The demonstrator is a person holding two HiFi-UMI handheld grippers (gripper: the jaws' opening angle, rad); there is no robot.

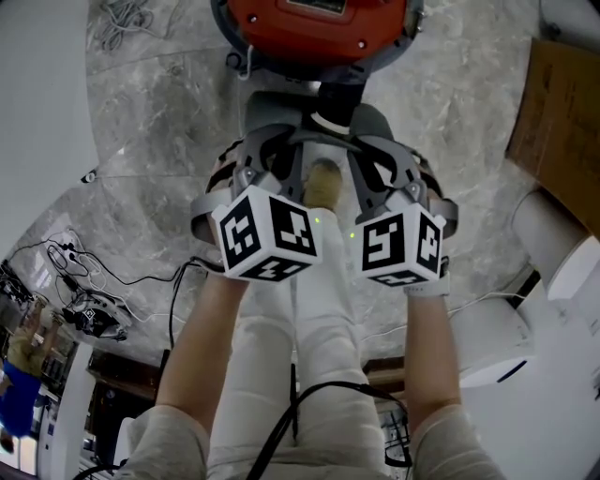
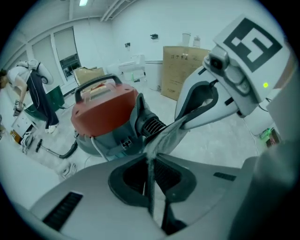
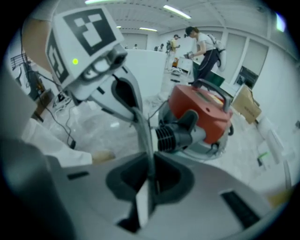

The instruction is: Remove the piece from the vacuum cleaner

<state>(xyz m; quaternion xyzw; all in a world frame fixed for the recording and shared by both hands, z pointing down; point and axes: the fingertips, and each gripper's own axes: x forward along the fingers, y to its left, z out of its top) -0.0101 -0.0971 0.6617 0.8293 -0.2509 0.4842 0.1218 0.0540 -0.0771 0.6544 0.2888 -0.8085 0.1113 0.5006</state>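
The piece [image 2: 171, 136] is a thin, flat, grey strip with a dull, speckled, felt-like surface. Both gripper views show it almost edge-on, so its full outline cannot be made out. It hangs in the air above the marbled floor [image 1: 159, 122], just in front of the vacuum cleaner [image 1: 319, 23]. The cleaner is a squat drum with a red top, a black carrying handle and a grey base. The piece's long axis runs crosswise from one gripper to the other, roughly level. That sets it across the line of the black ribbed connector [image 3: 166, 137], which sticks out of the drum toward the person. Whether the strip touches that connector cannot be told, though it passes right beside it. The left gripper [image 2: 150, 164] has its jaws closed tight on one end of the strip, which leads up and away to the other gripper. The right gripper [image 3: 149, 176] has its jaws pinched together on the opposite end. In the head view both grippers point steeply down at the front of the cleaner, side by side, with the person's tan shoe [image 1: 323, 183] on the floor between them.
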